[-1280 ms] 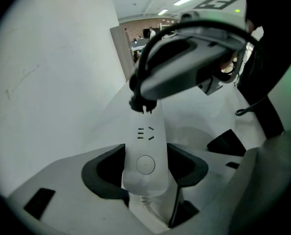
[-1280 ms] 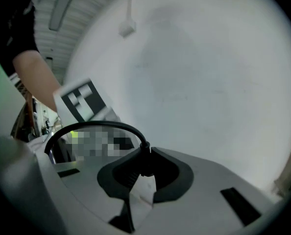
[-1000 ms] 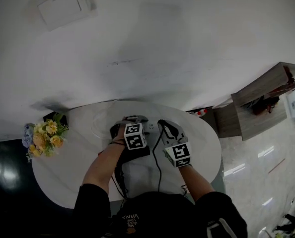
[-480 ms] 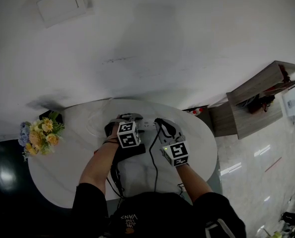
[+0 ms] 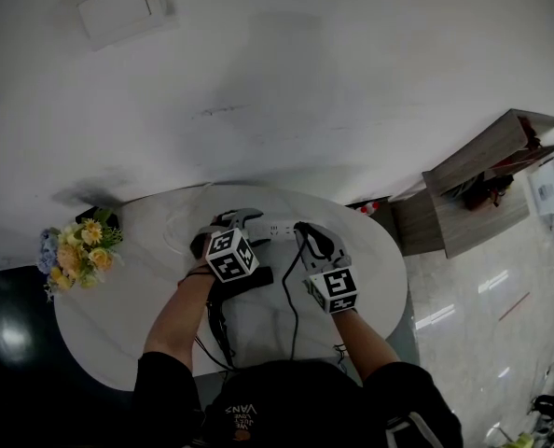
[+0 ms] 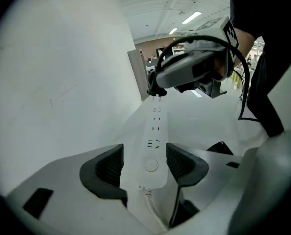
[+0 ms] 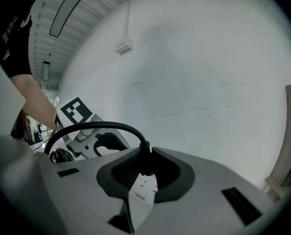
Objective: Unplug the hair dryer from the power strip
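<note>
A white power strip (image 5: 279,229) lies near the far side of the round white table (image 5: 118,325). My left gripper (image 5: 240,220) is shut on its switch end, with both dark pads against the strip's (image 6: 154,131) sides. At the strip's far end my right gripper (image 5: 305,233) is shut on the black plug (image 6: 155,89). In the right gripper view the plug (image 7: 143,163) stands between the pads, over the strip's end (image 7: 141,192). I cannot tell whether its pins are still in the socket. The black cord (image 5: 291,297) runs back toward me. A black body, apparently the hair dryer (image 5: 251,280), lies under my left wrist.
A bunch of yellow and blue flowers (image 5: 76,255) stands at the table's left edge. The strip's thin white cord (image 5: 179,236) loops toward the wall. Behind the table is a white wall with a box (image 5: 118,7) on it. A wooden shelf unit (image 5: 482,194) stands to the right.
My left gripper has risen a little and tipped, and more of the power strip shows beside it. My right gripper has stayed where it was, on the plug.
</note>
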